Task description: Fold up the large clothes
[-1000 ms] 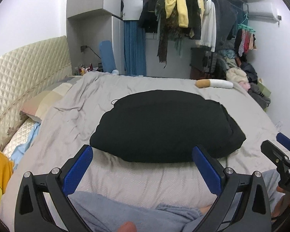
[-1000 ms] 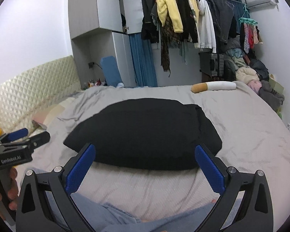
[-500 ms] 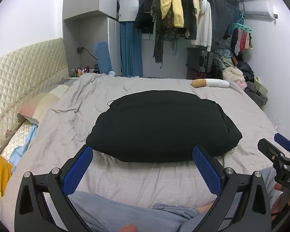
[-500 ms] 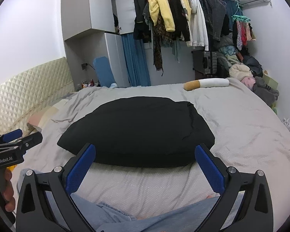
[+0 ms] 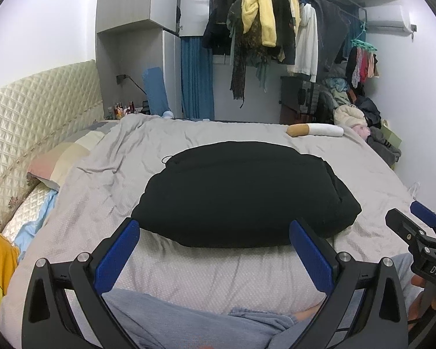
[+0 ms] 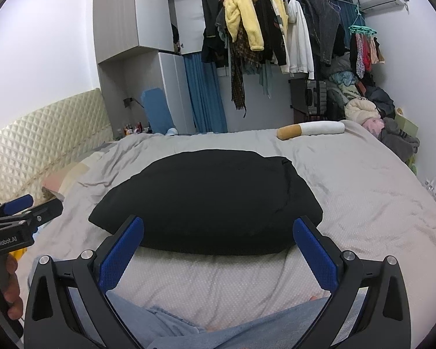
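A bedroom seen from two handheld tools held side by side above the near edge of a bed. The left tool (image 5: 215, 250) has its two blue-padded fingers spread wide and holds nothing; the right tool (image 6: 218, 250) is likewise spread wide and empty. Neither touches any cloth.

The large black soft garment (image 5: 241, 195) lies in the middle of the bed, on a wrinkled grey bedspread (image 5: 107, 192). It already looks folded into a thick, rounded rectangle, with a layered edge showing along its right side. Its near edge lies just beyond both tools' fingertips, apart from them. A cigarette-shaped white and tan pillow (image 6: 311, 130) rests well behind it near the far edge of the bed. A cream quilted headboard (image 5: 29, 122) stands to the left, and a rail of hanging clothes (image 6: 264, 32) fills the back wall. The person's pale blue trousers (image 5: 171, 325) show at the bottom of both views.

The fold appears nearly or fully finished. If one more fold or a tidy is wanted, it would go best with each tool lowered to a near corner, pinching all layers together, lifting evenly and laying the edge flat so the stack does not slide or bunch on the soft bedding
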The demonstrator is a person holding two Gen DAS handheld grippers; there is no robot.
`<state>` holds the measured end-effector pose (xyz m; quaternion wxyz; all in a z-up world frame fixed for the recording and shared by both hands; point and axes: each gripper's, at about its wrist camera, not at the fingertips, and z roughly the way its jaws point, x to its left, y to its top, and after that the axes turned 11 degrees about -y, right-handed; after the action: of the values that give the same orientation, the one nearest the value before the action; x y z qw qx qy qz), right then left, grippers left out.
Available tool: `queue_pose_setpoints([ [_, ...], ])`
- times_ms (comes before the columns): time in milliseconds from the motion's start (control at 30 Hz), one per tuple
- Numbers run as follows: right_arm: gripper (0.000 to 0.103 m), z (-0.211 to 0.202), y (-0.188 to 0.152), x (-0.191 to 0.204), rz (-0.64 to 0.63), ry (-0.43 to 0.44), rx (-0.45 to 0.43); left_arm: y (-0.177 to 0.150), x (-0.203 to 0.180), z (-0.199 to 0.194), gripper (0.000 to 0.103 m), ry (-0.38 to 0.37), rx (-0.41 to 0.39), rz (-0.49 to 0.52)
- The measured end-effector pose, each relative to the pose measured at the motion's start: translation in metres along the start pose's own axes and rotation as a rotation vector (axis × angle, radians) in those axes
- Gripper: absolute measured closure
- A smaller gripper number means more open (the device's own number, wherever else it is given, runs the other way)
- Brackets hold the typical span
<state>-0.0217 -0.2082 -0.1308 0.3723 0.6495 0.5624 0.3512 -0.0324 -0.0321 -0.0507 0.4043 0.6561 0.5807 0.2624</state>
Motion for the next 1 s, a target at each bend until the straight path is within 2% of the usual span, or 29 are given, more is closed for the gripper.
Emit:
queue_pose_setpoints([
  [1000,0.000,-0.011,0.003,-0.004,0.011,-0.006,-0.023,-0.003,0.000,-0.021,0.000,-0.003,-0.020,-0.017],
])
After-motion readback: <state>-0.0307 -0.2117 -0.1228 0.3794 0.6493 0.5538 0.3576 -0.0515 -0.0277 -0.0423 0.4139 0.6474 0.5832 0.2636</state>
